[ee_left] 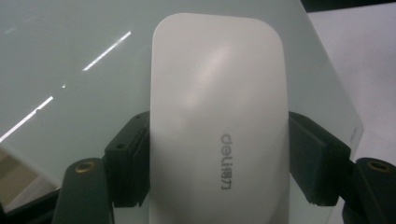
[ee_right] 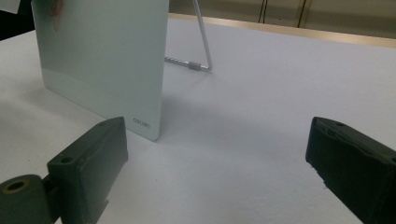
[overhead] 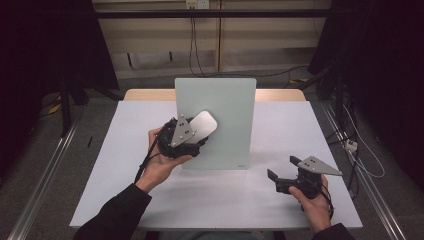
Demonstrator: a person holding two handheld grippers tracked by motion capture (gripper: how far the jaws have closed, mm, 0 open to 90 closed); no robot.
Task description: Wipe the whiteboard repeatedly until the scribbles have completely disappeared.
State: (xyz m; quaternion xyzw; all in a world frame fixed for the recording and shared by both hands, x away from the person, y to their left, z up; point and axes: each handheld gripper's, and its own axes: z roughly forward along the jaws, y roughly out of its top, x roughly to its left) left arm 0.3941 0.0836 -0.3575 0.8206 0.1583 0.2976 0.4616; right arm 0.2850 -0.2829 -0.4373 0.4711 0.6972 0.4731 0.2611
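A pale green glass board (overhead: 220, 110) stands upright on a wire stand in the middle of the white table (overhead: 300, 125). My left gripper (overhead: 196, 136) is shut on a flat white eraser (overhead: 204, 125) and holds it against the board's lower left face. In the left gripper view the eraser (ee_left: 219, 121), printed "deli", sits between both black pads (ee_left: 133, 158), with the board (ee_left: 70, 70) right behind it. My right gripper (overhead: 281, 174) rests open near the table's front right. Its jaws (ee_right: 219, 172) stand wide apart with nothing between them, facing the board's corner (ee_right: 102, 60).
The board's wire stand (ee_right: 203, 42) reaches back behind it on the table. The table's far wooden edge (overhead: 150, 94) meets a wall with hanging cables (overhead: 192, 45). Dark curtains and metal rails flank both sides.
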